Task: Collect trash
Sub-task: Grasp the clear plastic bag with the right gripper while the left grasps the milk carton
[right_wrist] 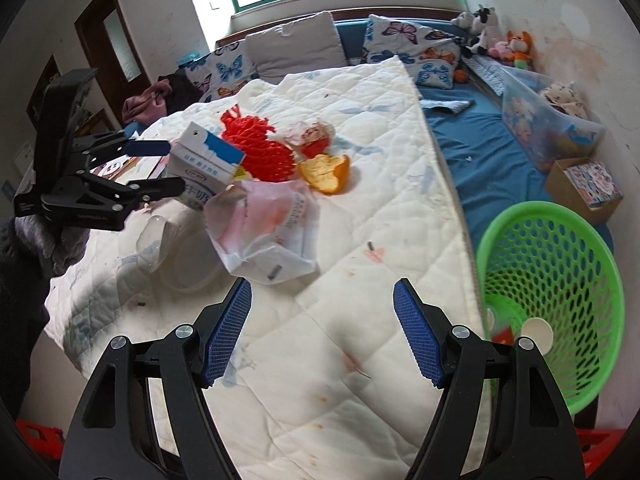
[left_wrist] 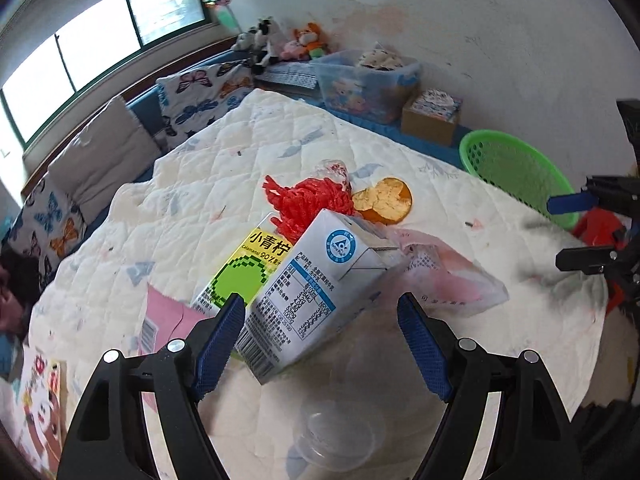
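Here, a cream quilted bedcover (right_wrist: 360, 208) spreads over the bed, with a green perforated plastic basket (right_wrist: 556, 280) standing off its right edge, a white disc and a red scrap lying in its bottom. On the quilt the trash lies in a loose heap: a crumpled pink-and-white plastic bag (right_wrist: 264, 232), a red foam fruit net (right_wrist: 260, 152), a white-and-blue milk carton (left_wrist: 316, 292) tilted against a yellow-green lime juice carton (left_wrist: 248, 268), a clear plastic cup (right_wrist: 160, 236) on its side, and an orange peel (right_wrist: 326, 172). The left gripper (left_wrist: 322, 320) has its fingers spread wide on either side of the milk carton, one blue pad (left_wrist: 222, 340) just beside it. The right gripper (right_wrist: 322, 332) hovers over bare quilt, fingers spread and holding nothing.
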Tool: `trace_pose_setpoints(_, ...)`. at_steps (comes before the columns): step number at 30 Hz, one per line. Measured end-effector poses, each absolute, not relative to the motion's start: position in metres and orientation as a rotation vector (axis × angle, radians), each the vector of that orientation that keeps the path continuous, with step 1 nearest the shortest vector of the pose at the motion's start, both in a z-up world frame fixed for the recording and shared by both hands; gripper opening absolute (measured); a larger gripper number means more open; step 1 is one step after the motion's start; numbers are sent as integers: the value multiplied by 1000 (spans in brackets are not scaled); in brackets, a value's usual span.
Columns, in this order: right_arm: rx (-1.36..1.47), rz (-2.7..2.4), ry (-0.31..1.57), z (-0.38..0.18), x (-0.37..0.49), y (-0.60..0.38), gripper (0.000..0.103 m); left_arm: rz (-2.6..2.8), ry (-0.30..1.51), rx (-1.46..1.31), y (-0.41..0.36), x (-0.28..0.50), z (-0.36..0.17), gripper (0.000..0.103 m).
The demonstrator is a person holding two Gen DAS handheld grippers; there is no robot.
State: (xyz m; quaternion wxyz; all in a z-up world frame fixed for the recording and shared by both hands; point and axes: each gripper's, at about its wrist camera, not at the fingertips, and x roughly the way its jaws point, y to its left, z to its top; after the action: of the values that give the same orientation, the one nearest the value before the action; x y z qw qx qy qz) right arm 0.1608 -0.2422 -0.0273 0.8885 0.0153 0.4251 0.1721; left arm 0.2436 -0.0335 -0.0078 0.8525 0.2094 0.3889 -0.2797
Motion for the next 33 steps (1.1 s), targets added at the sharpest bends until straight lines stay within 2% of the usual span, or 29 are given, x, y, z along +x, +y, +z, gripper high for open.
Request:
trace_pose_setpoints(4,21,379,895,-33,168,-230,75,-629,815,482,-39,248,-13,75)
trace_pose_setpoints(8,10,405,904,-38,174,-216,76,-664,791,479,-37,249,-14,68)
trace_pose_setpoints(11,0,430,903,-40,179,-204,78,-687,780,479,-36,250,-14,67)
trace_pose_setpoints(16,-26,453,903,-43,186,-186,78,-705,771,514,-39,250,-15,68)
trace_pose_setpoints(18,-28,457,908,-46,191,-182,78,-718,777,513,-39,252,-14,72)
trace_pose_setpoints(30,-14,484,941,-65,211,-160,78,-774,791,545,-39,259,-19,72)
trace_pose_setpoints(33,-13,476,949,-70,214,-158,73,-785,790,556,-42,261,-21,72)
